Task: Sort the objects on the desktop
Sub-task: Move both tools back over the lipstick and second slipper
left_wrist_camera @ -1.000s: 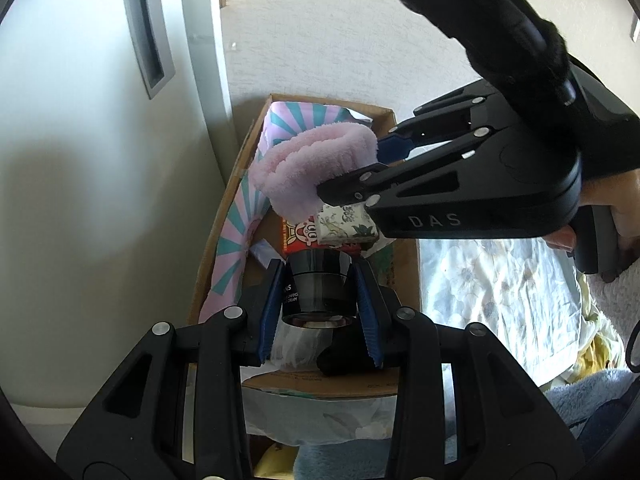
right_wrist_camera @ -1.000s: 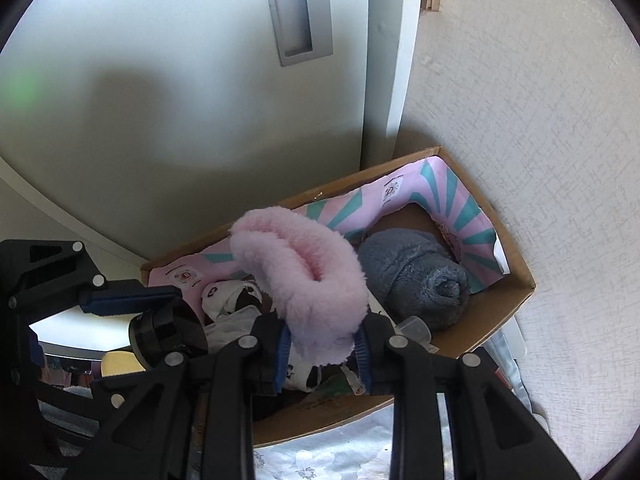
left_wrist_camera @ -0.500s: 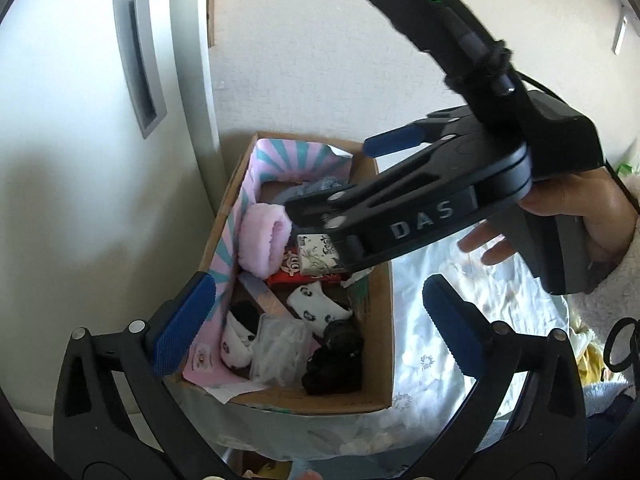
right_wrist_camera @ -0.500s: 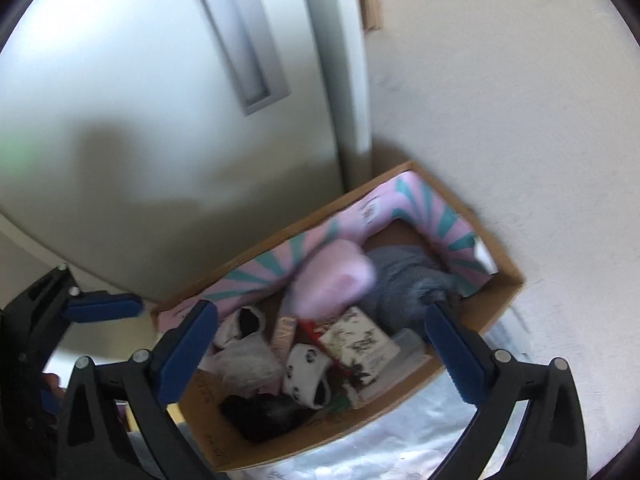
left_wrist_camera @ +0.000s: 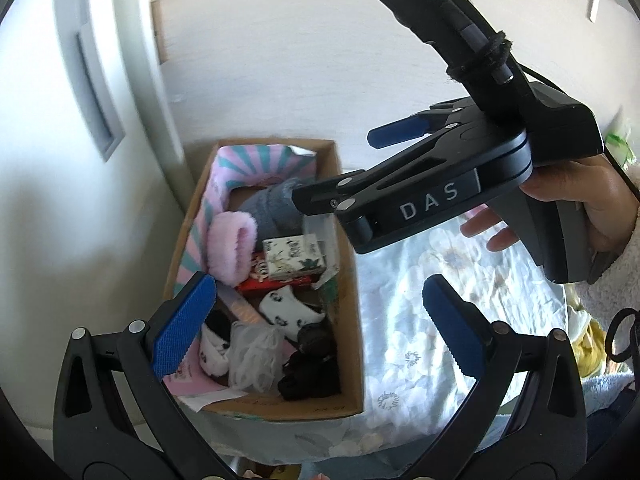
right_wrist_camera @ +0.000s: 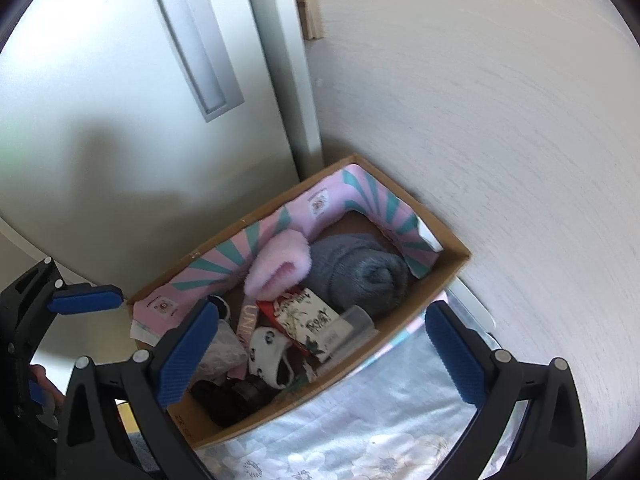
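Observation:
A cardboard box (left_wrist_camera: 349, 360) (right_wrist_camera: 454, 274) lined with a pink-and-teal sheet stands against the wall. In it lie a fluffy pink band (left_wrist_camera: 232, 246) (right_wrist_camera: 280, 266), a black lens-like cylinder (left_wrist_camera: 310, 364) (right_wrist_camera: 236, 396), a grey rolled cloth (left_wrist_camera: 276, 208) (right_wrist_camera: 360, 276), a printed small carton (left_wrist_camera: 294, 258) (right_wrist_camera: 306, 314) and panda-print socks (left_wrist_camera: 286, 310). My left gripper (left_wrist_camera: 318, 292) hangs open above the near end of the box, holding nothing. My right gripper (right_wrist_camera: 322, 312) (left_wrist_camera: 336, 168) is also open and holds nothing, above the box's far end.
A white cabinet door with a recessed handle (left_wrist_camera: 92, 88) (right_wrist_camera: 196, 52) rises left of the box, and a pale wall (right_wrist_camera: 480, 120) stands behind it. A floral cloth (left_wrist_camera: 440, 320) covers the surface right of the box. A person's hand (left_wrist_camera: 580, 200) holds the right gripper.
Both grippers have opened wide: the left let go of the black cylinder, the right of the pink band, and both now lie in the box. Both grippers have drawn back and up.

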Demonstrator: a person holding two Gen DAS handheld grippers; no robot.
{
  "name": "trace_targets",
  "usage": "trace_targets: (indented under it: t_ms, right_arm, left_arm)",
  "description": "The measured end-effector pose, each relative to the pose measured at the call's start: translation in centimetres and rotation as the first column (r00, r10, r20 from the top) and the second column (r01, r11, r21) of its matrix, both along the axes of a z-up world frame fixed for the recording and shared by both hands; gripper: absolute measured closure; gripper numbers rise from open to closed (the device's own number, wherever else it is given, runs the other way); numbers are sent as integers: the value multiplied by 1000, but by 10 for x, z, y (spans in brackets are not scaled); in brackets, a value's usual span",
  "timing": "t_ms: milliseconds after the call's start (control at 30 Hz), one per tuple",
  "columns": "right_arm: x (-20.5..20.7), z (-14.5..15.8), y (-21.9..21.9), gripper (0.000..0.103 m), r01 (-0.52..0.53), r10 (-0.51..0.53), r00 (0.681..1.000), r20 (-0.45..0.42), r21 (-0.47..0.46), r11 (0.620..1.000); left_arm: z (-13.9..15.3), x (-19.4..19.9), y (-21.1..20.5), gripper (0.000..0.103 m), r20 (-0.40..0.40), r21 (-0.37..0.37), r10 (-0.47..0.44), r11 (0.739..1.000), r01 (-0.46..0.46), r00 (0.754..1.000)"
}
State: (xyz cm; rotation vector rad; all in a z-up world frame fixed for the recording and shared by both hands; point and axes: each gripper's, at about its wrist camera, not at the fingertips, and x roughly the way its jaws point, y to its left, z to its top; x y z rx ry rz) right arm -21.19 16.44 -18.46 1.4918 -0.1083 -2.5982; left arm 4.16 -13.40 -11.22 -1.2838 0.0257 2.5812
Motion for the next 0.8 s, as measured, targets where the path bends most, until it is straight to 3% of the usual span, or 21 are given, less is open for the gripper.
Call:
trace_targets:
  t_ms: [267,400,600,667,800]
  right_arm:
    - [32,11,47,0,113,-116,993,-29,-102,988]
    - [49,9,73,0,167,-161,986,47,-183,969]
    - [86,12,94,0,235,-233,972,33,-85,968]
    - [100,11,103,0,260,-258,966,33,-90,961]
    - [129,7,128,0,360,-357,932,52,-49,932]
  left_arm:
    - [10,-2,21,0,-20,47,-54,997,55,998]
    - [14,-5,35,0,-14,63,-83,995,83,996]
    - [13,-7,59,0,-7,41,-123,991,124,992]
    - [13,-8,66,0,-1,19,-126,992,126,992]
    - [11,-13,70,0,17,26,-94,995,93,995]
